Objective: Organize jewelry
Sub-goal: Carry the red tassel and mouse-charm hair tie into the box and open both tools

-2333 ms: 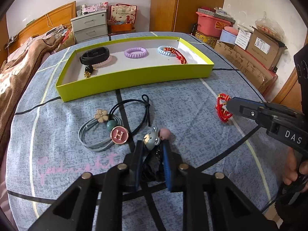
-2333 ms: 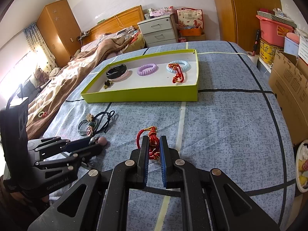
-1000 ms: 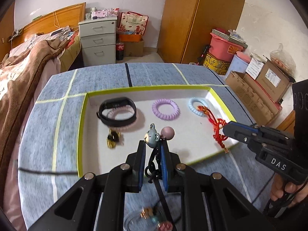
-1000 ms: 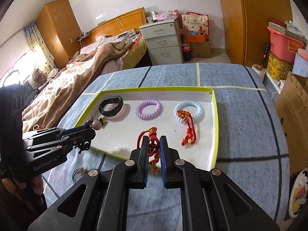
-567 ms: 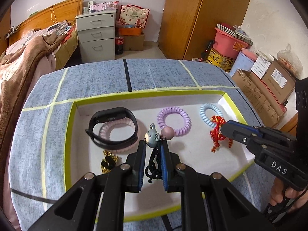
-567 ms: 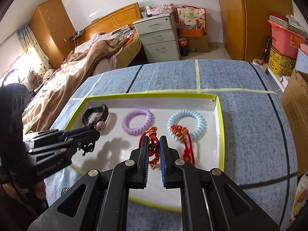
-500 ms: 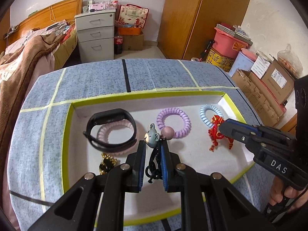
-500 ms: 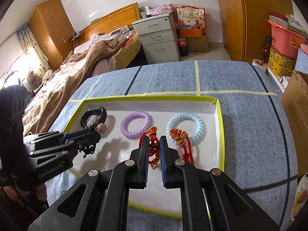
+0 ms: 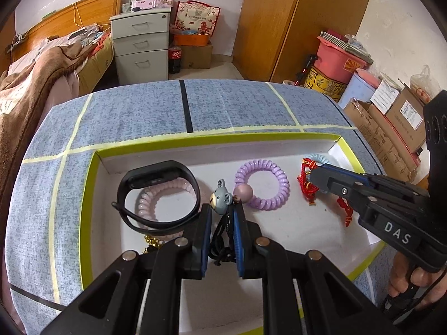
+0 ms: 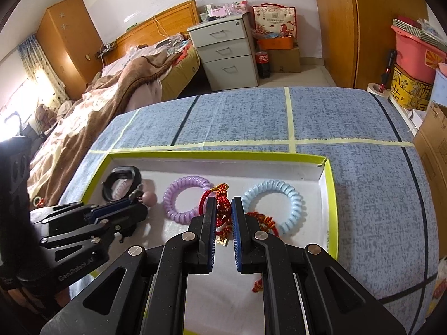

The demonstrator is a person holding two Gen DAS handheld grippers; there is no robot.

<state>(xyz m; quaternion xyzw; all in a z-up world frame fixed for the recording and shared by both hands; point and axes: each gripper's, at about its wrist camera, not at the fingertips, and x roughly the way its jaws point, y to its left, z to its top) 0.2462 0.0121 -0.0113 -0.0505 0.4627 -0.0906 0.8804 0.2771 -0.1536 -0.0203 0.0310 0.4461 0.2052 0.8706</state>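
Over the tray (image 9: 92, 195), each hand-held gripper (left (image 9: 222, 212), right (image 10: 222, 209)) pinches jewelry

- Our left gripper (image 9: 222, 217) has black angular arms, each with a round silver screw head near the finger base.
- Its fingers (image 9: 206, 231) carry blue ribbed pads on their inner faces.
- Seen from the right wrist, its side bears the pale lettering "GenRobot.AI".
- Our right gripper (image 10: 223, 209) has the same build: black arms, silver screws, blue pads.
- From the left wrist, its body reads "DAS" in white.
- Our right hand (image 9: 413, 284) wraps its black handle.
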